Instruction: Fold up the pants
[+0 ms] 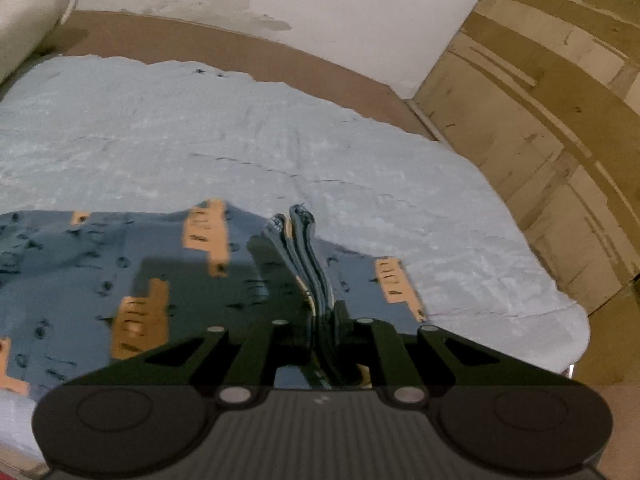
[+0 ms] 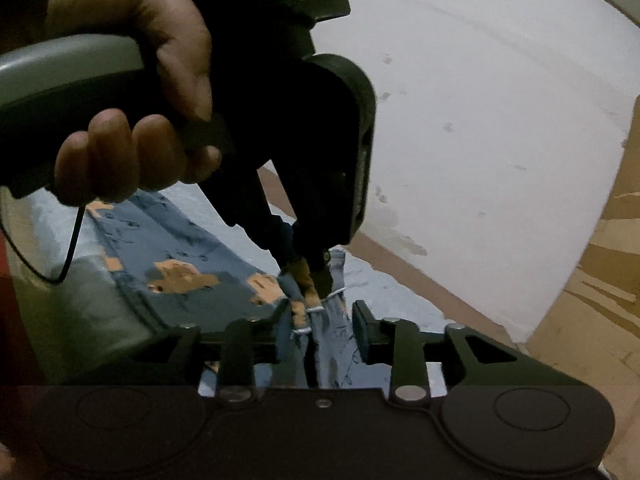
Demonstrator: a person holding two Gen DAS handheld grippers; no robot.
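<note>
A pair of blue pants (image 1: 80, 264) printed with orange patches and small dark marks is seen spread over a pale blue sheet (image 1: 200, 128) on a bed, with a brown border (image 1: 328, 68) running along a stained white wall (image 1: 320, 0) and wooden panelling (image 1: 560, 120) to the right. In the left wrist view, the left gripper (image 1: 320, 320) is shown nearly closed, several stacked layers of the pants' edge being pinched between its jaws and lifted clear of the sheet, the gathered fabric standing up ahead of the fingers. In the right wrist view, the same gripper (image 2: 310, 276) is seen from outside, held by a hand (image 2: 132, 92) wrapped around a grey handle, its tips clamped on an orange-and-blue bunch of cloth with a white drawstring (image 2: 320, 308) showing. The right gripper (image 2: 320, 320) is pictured partly open, its jaws standing apart on either side of a hanging fold of the pants; the fabric lies between them, though the pads are not seen pressing on it. A rolled pale bolster (image 1: 32, 12) is visible in the far left corner.
</note>
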